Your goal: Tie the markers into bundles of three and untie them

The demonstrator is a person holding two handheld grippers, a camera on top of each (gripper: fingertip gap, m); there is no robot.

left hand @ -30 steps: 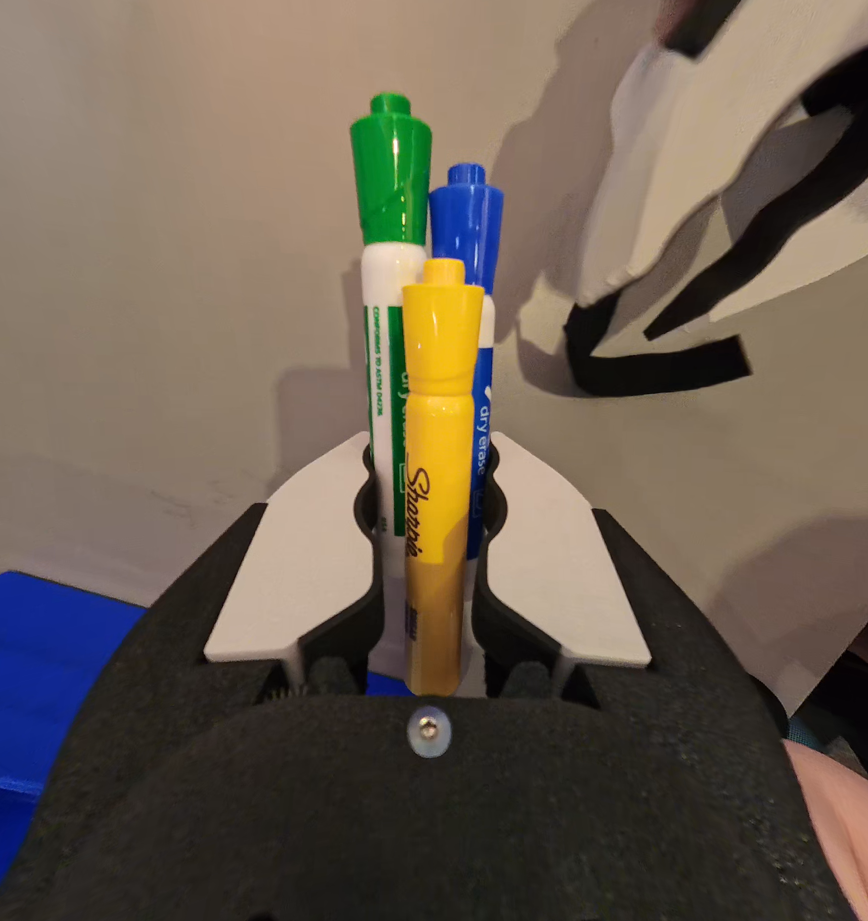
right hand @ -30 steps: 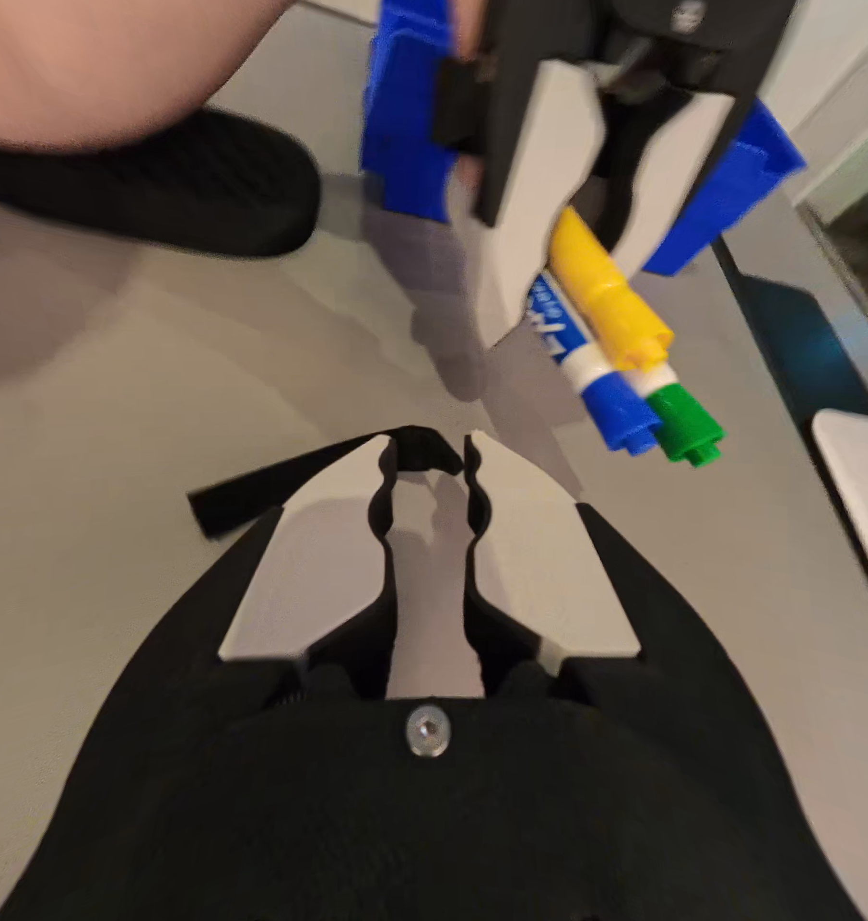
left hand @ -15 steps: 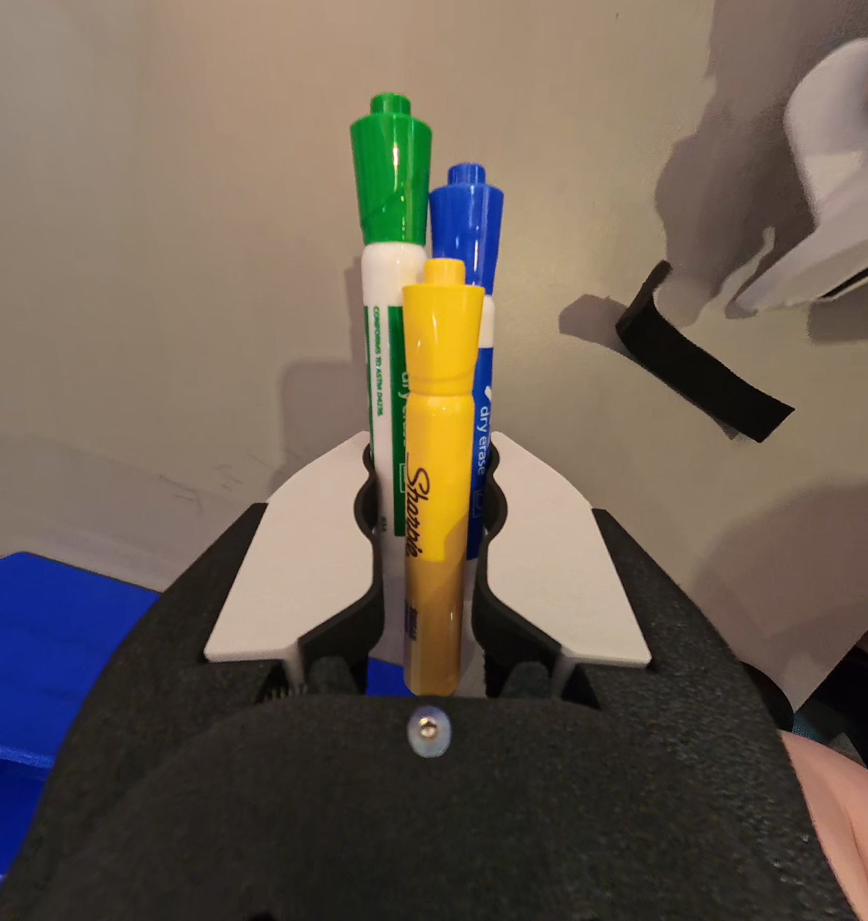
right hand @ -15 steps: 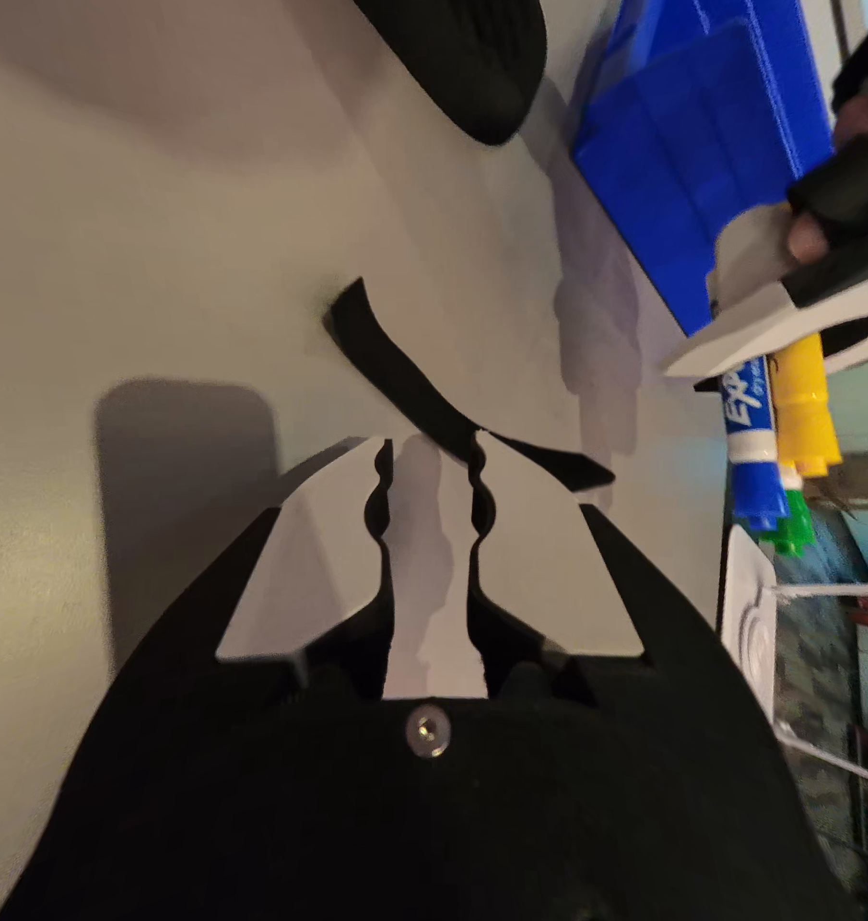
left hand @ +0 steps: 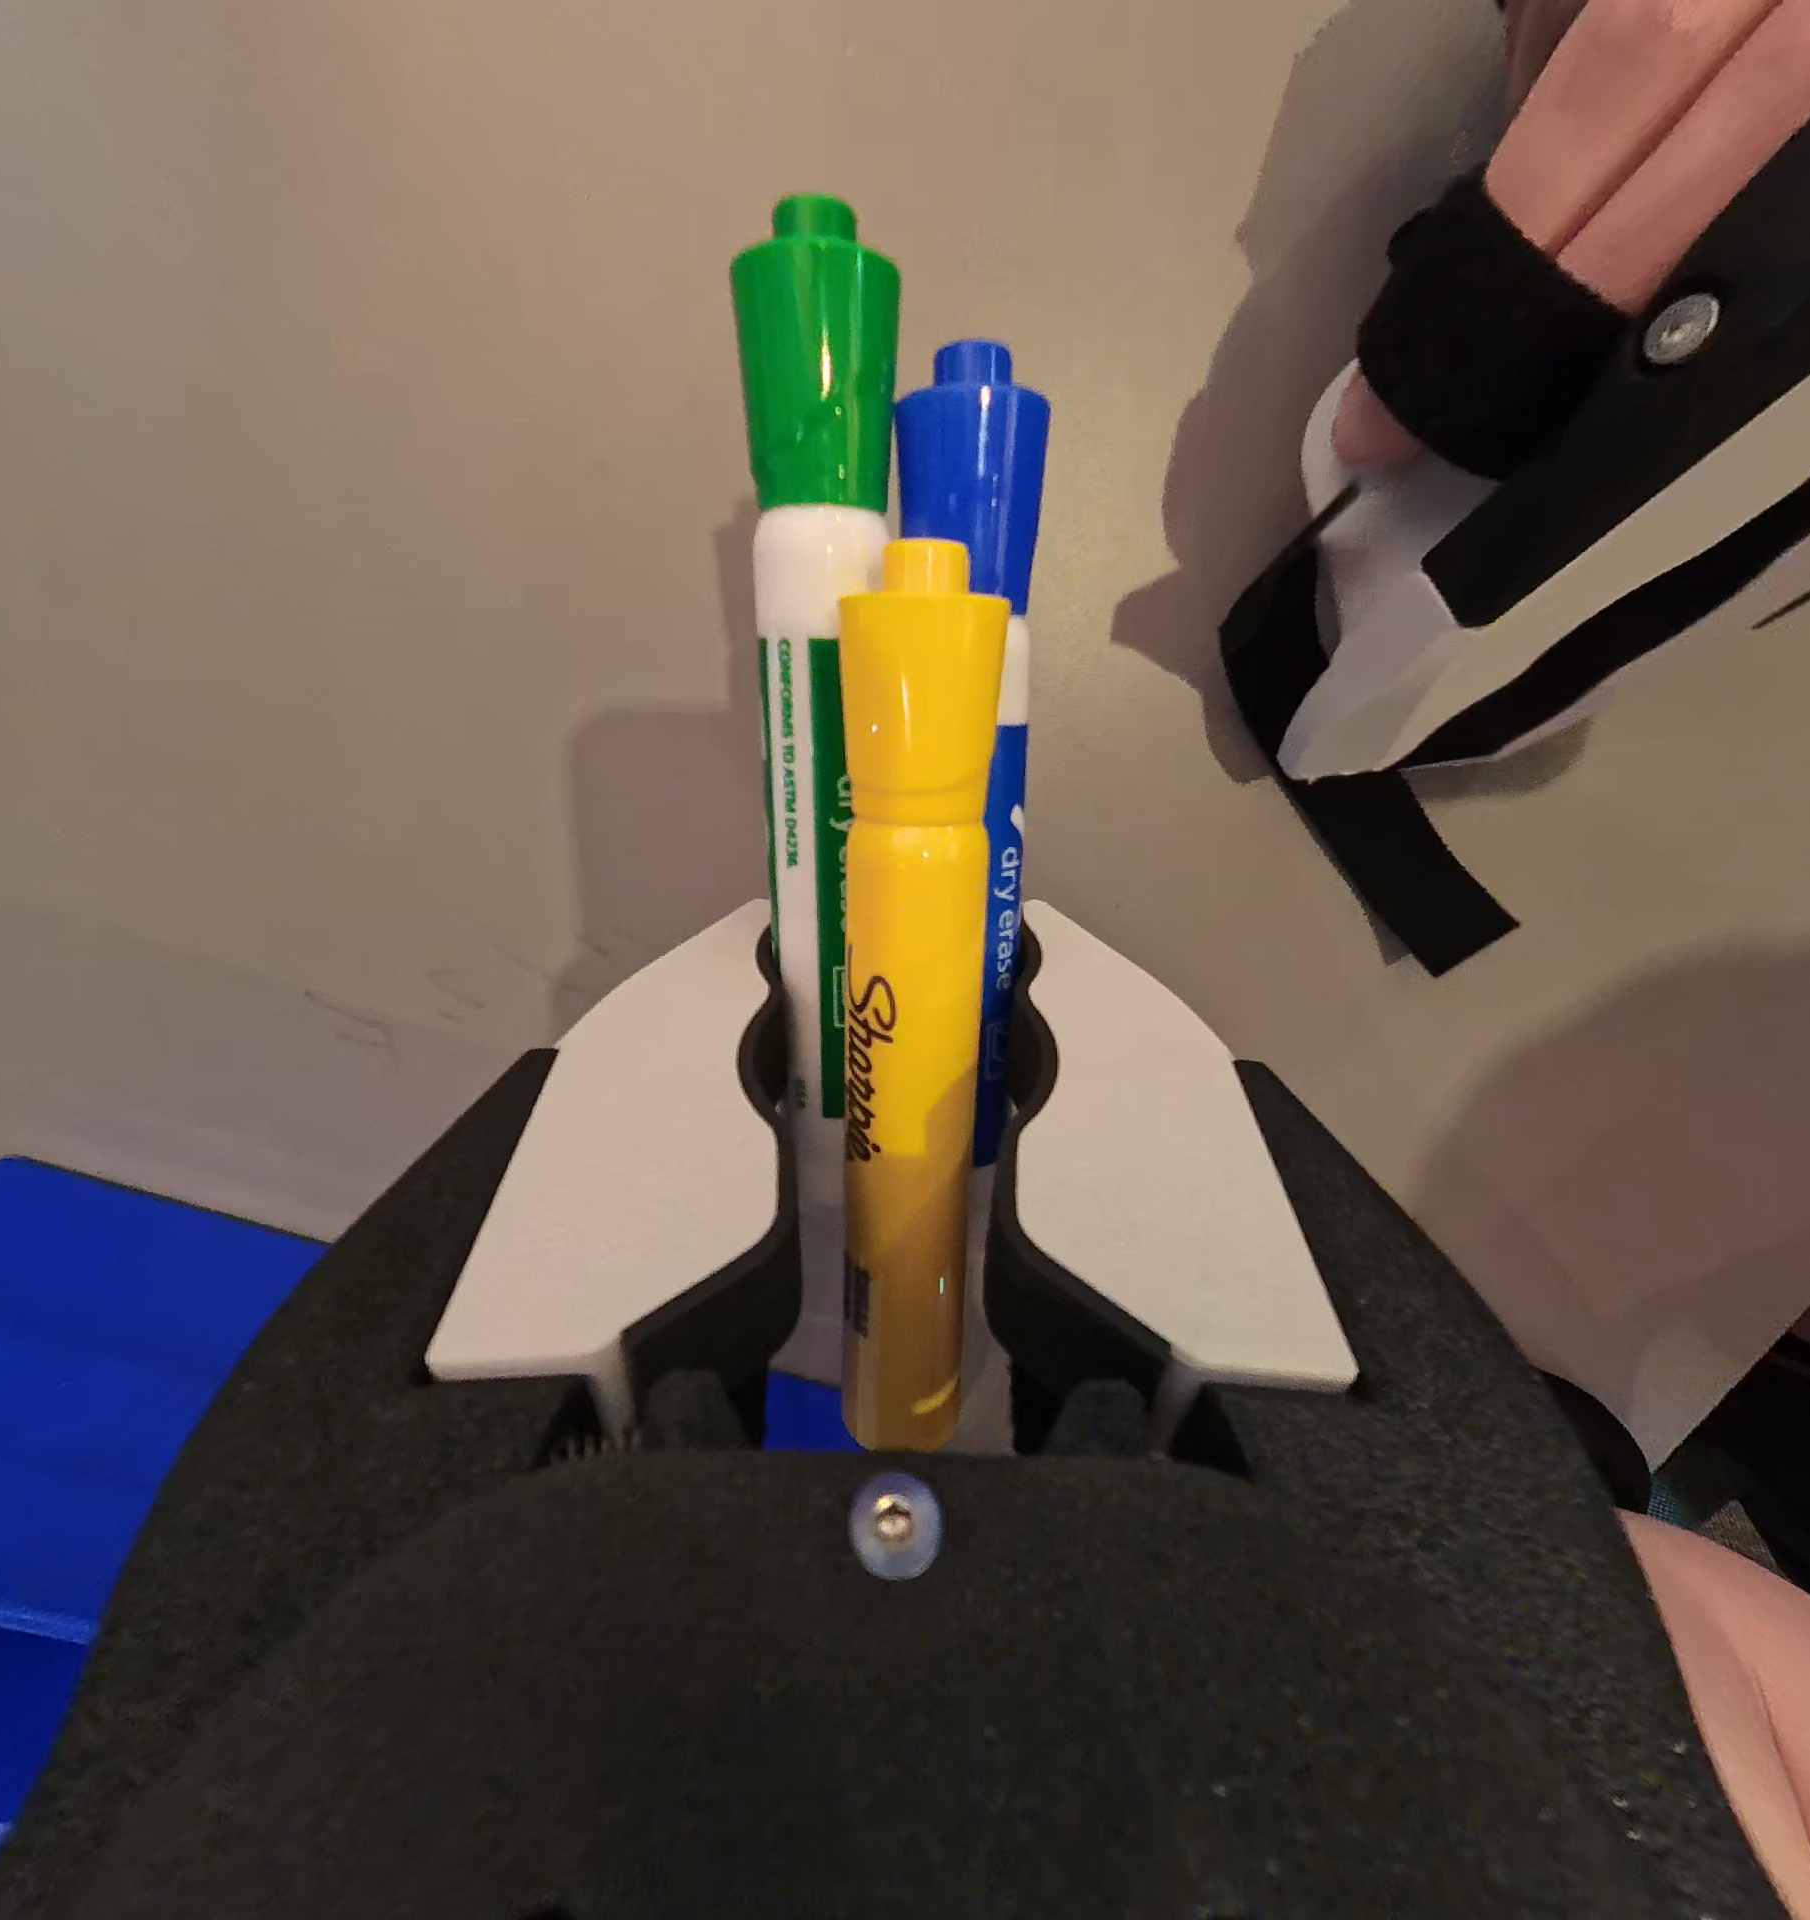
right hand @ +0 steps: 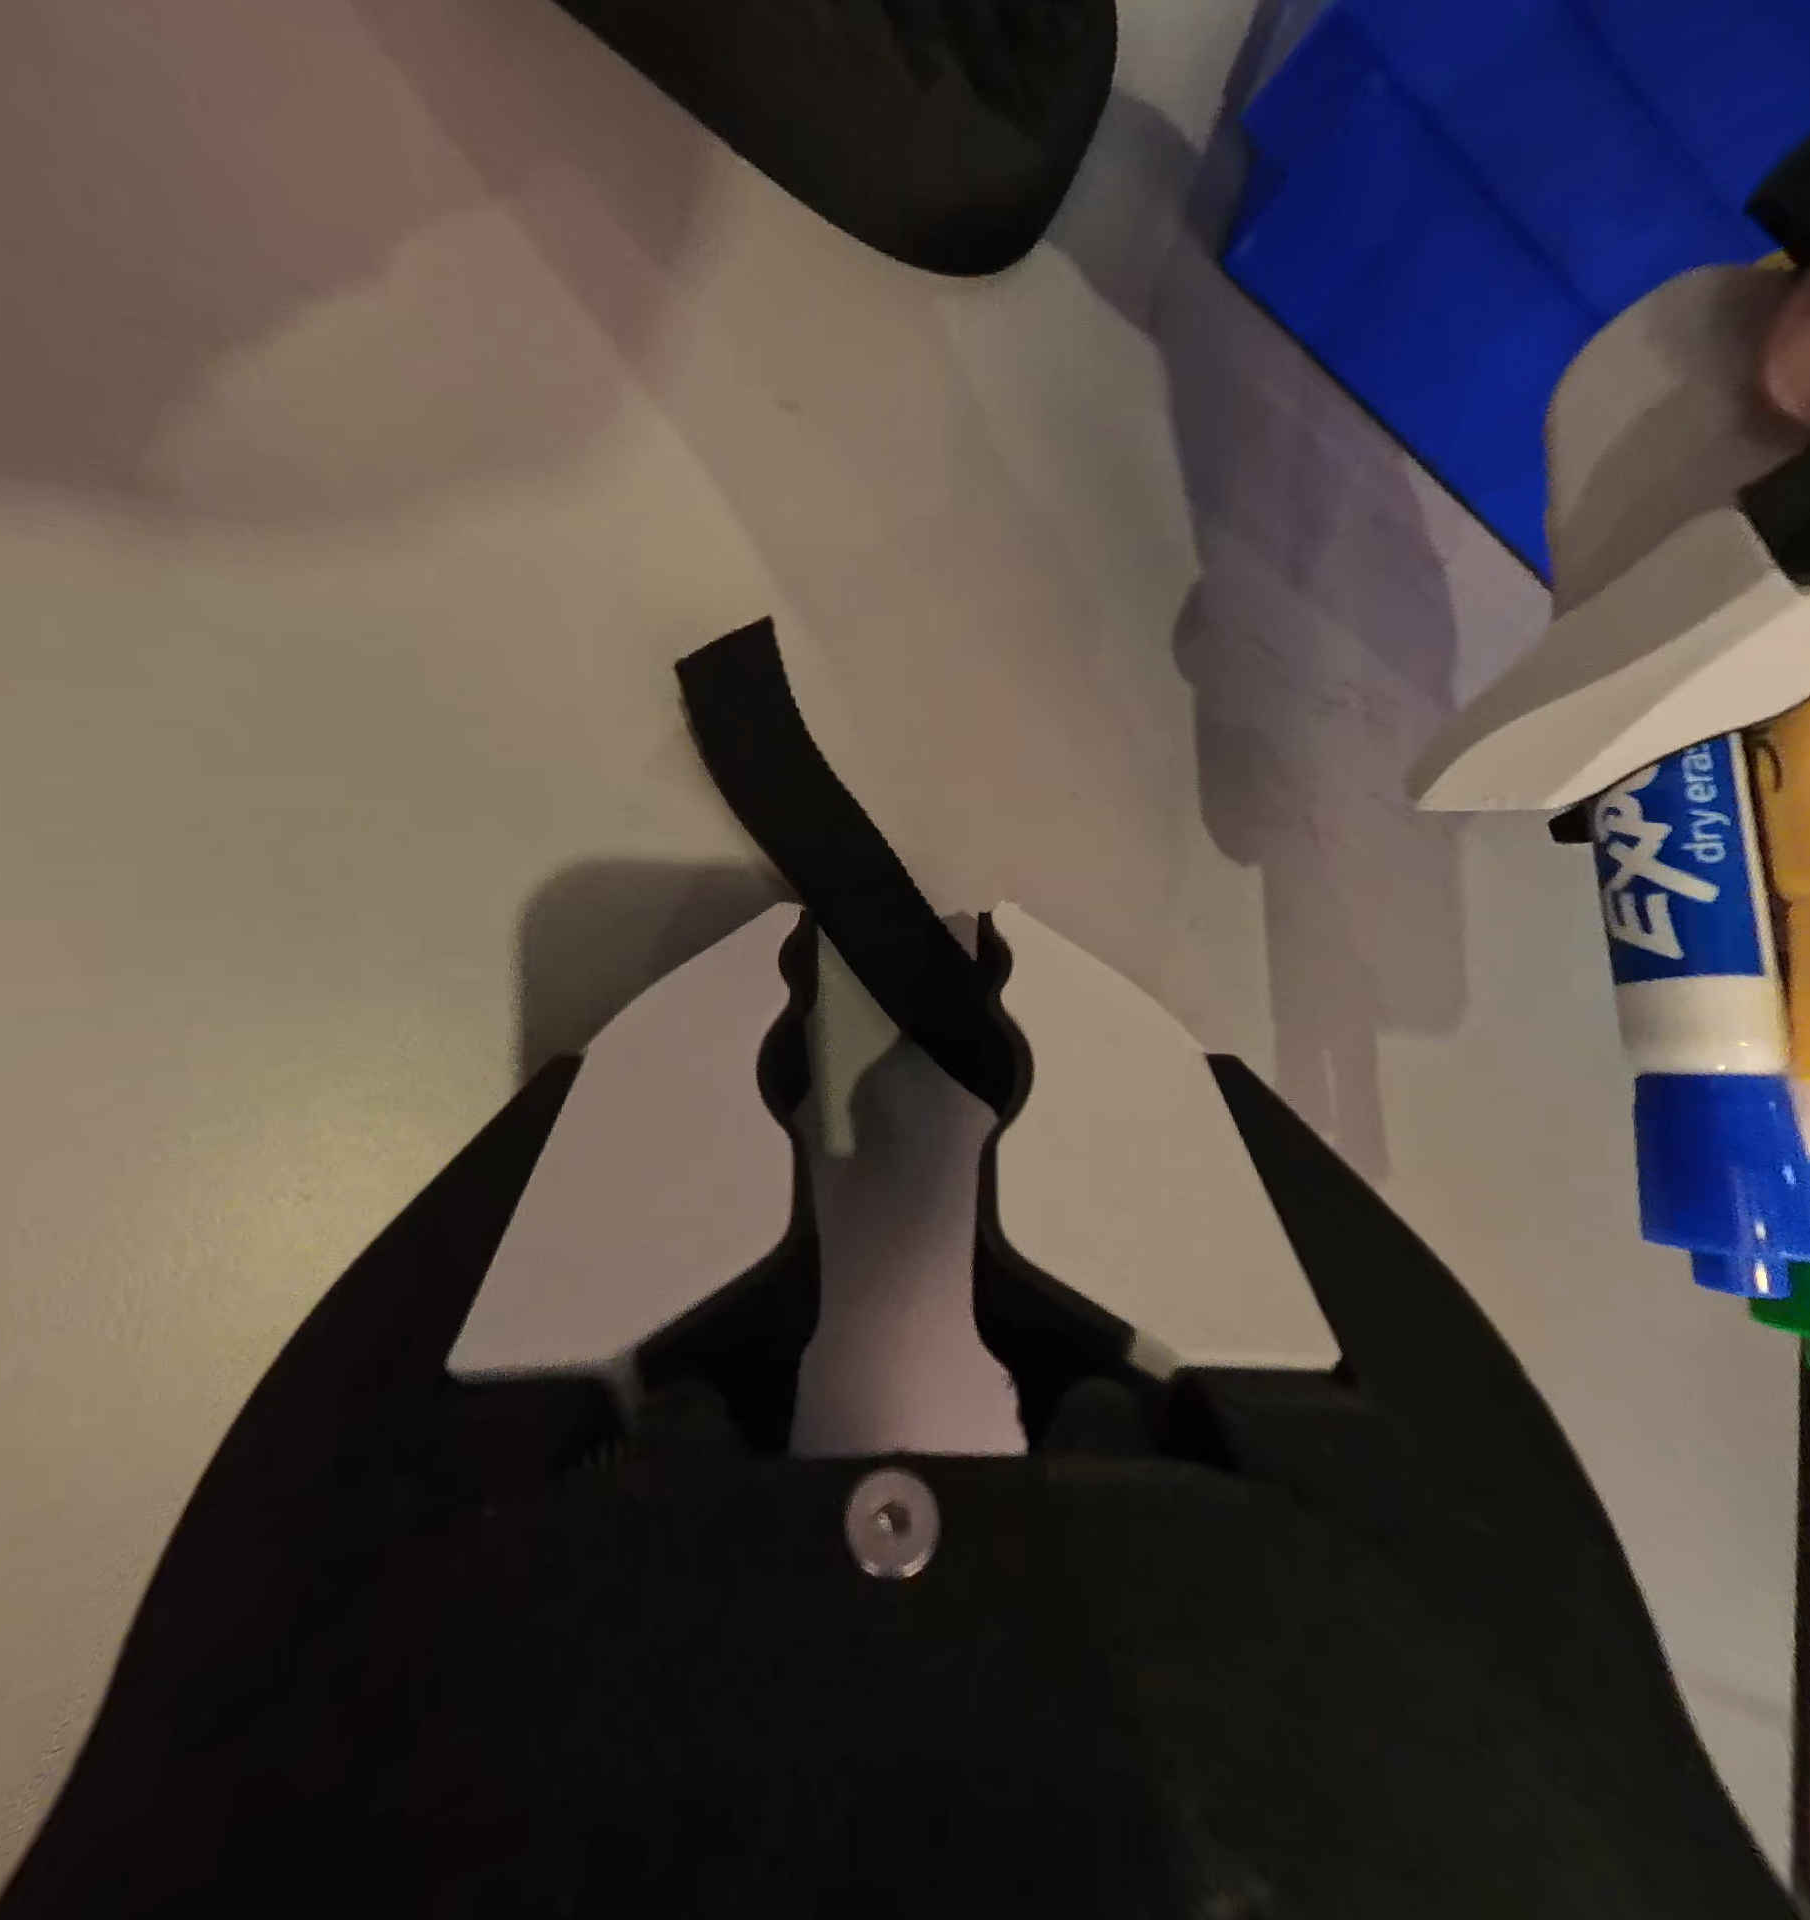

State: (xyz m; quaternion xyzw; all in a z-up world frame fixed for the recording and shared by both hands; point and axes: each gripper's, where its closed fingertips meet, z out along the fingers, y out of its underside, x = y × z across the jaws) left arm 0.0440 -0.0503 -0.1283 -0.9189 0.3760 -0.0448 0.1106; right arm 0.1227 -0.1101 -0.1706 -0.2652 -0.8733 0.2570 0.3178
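Note:
My left gripper (left hand: 896, 925) is shut on three markers held side by side: a green marker (left hand: 813, 364), a blue marker (left hand: 974, 457) and a yellow marker (left hand: 922, 727), caps pointing away. They also show at the right edge of the right wrist view, with the blue marker (right hand: 1690, 935) nearest. A black strap (right hand: 776, 769) lies on the pale table. My right gripper (right hand: 896, 920) is open, tips down on the table, and the strap runs slantwise between its fingers. In the left wrist view the right gripper (left hand: 1306, 748) stands over the strap (left hand: 1400, 862), to the right of the markers.
A blue bin (left hand: 70, 1351) sits at the lower left; it also shows in the right wrist view (right hand: 1452, 208). A black rounded object (right hand: 880, 104) lies at the top. The table edge (left hand: 1503, 1351) runs down the right side. A hand (left hand: 1659, 135) holds the right gripper. Between my right fingertips and the black rounded object (right hand: 880, 104) there is roughly 15 cm.
My right gripper has swung over and come down on the strap, which now lies between its fingers. My left gripper has held the three markers almost still.

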